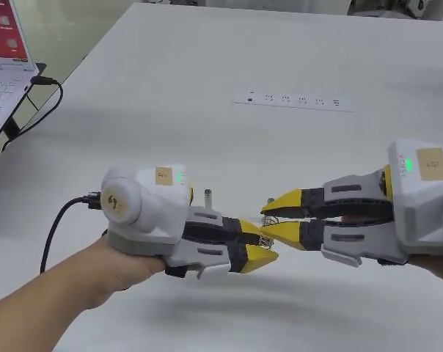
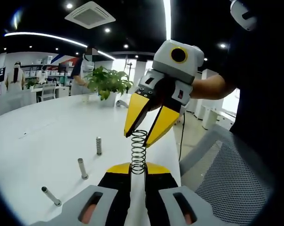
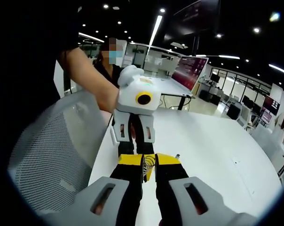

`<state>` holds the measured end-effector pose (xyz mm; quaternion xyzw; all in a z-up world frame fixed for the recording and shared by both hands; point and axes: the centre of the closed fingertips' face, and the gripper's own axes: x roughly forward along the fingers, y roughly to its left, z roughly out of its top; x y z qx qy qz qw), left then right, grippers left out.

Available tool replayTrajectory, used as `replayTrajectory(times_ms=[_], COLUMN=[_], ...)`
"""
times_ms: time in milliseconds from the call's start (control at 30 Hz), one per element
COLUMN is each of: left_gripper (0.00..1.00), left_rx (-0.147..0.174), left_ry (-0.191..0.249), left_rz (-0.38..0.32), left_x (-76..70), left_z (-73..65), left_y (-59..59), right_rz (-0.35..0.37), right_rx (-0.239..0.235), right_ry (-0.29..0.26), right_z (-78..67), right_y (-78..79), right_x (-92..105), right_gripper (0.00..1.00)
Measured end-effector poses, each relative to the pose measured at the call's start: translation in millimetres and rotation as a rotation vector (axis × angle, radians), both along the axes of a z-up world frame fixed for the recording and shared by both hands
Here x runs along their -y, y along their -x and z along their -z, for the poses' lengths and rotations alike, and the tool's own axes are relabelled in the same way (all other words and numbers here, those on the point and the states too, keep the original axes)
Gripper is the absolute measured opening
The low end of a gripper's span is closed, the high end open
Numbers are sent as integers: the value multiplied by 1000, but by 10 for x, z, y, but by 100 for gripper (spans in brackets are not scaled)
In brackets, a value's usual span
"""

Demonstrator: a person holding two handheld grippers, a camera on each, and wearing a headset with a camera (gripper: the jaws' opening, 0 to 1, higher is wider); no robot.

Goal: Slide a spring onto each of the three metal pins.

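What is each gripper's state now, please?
Left gripper: shut on the spring.
Right gripper: jaws around the spring's other end; grip cannot be told.

A: The spring (image 2: 138,150)?
B: A slim steel coil, straight, off the table (image 2: 38,141), its ends pinched by the left gripper (image 2: 138,168) and right gripper (image 2: 138,139).
A: The pins (image 2: 82,168)?
B: Three, grey, standing in a row.

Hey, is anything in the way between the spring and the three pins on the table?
Nothing visible stands in the way. The spring is pinched at one end by the left claw and at the other by the right claw. No object lies on the table between it and the pins.
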<state>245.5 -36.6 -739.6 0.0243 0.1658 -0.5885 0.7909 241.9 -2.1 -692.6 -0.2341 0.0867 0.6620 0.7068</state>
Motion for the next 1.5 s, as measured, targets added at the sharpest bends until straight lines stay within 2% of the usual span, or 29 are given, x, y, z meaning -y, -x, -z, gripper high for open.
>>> replayTrajectory(times_ms=[100, 167, 200, 533, 900, 1033, 1267, 1500], left_gripper=[2, 2, 2, 4, 13, 20, 26, 38], left_rx=[-7, 1, -6, 3, -3, 0, 13, 5], left_ry=[4, 3, 4, 1, -7, -15, -46, -65], left_rz=[-10, -16, -14, -16, -30, -43, -70, -118], left_x=[-9, -17, -14, -3, -21, -43, -168, -377], left_z=[-8, -14, -13, -31, -28, -17, 16, 45], left_y=[-10, -24, -16, -27, -55, -76, -107, -151], right_rz=[0, -1, -4, -22, -31, -29, -15, 0], right_rx=[10, 14, 18, 41, 56, 59, 68, 78], right_ry=[6, 9, 12, 30, 47, 46, 48, 46], right_z=[-9, -13, -11, -24, -18, -24, -27, -23], right_y=[-7, -14, -14, 2, 20, 13, -26, -83], right_x=[-1, 2, 2, -17, -25, -21, -3, 7], right_gripper=[6, 6, 6, 6, 6, 6, 6, 6])
